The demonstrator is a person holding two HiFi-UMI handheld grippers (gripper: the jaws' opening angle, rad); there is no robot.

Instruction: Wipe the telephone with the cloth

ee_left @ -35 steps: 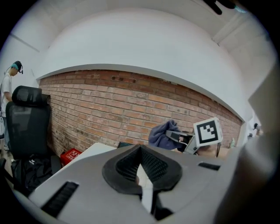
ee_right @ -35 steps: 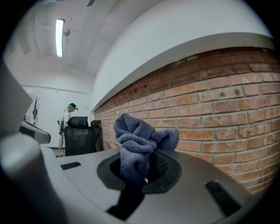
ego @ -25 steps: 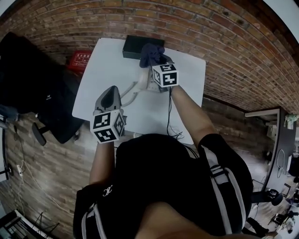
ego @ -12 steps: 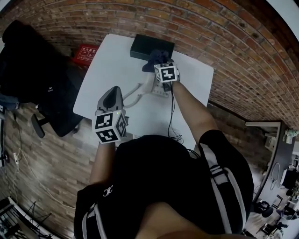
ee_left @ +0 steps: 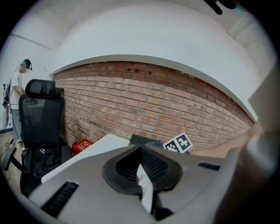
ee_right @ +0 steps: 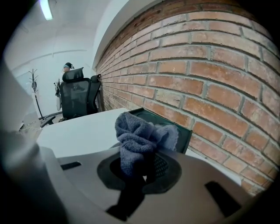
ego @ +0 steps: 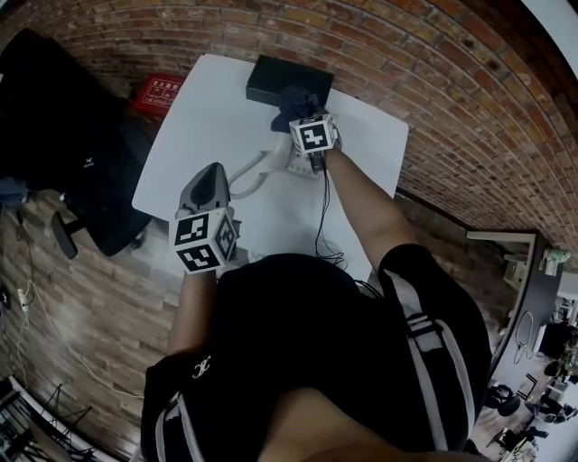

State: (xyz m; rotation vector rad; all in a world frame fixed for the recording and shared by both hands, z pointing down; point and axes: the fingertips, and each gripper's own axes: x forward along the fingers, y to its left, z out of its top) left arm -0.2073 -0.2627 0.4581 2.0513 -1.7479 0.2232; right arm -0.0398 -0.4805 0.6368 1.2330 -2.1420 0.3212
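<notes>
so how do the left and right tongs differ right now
The right tongs are clamped on the blue cloth; the left tongs are shut on nothing. The right tongs reach over the telephone; the left tongs hang nearer the person. Both carry marker cubes.

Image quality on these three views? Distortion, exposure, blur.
Head view: heavy fisheye, the brick wall curls around the white table, which is bright; the black shirt shows little detail. Left gripper view: black vignette corners, brick courses arc, the left gripper close to the lens is soft. Right gripper view: same vignette, ceiling lamp glares top left, blue-grey cloth fairly sharp.
</notes>
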